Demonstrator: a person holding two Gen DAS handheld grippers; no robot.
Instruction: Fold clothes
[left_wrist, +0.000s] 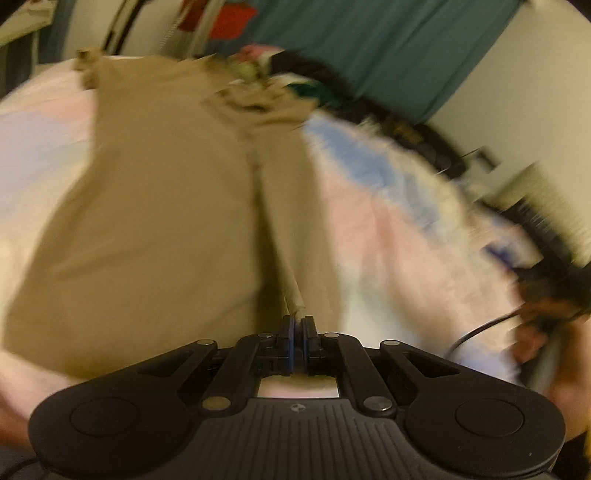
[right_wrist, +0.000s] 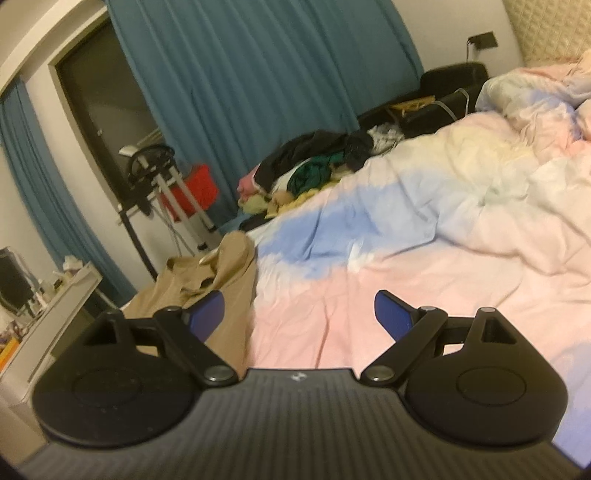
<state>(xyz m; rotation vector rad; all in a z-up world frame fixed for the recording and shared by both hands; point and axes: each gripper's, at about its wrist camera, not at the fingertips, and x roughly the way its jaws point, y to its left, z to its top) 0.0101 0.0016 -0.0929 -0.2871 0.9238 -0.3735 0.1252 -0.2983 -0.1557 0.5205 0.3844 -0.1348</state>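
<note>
Left claw (left_wrist: 297, 321) is clamped on a hem of the tan garment (left_wrist: 155, 206), which lies spread on the bed (left_wrist: 388, 236) with its far end near the clothes pile (right_wrist: 314, 170). Right claw (right_wrist: 299, 314) gapes wide, holding nothing, above the bed just right of the tan edge. To fold well, the left likely should carry the hem low and straight over the body, while the right pins or grabs the matching edge so cloth doesn't skew.
</note>
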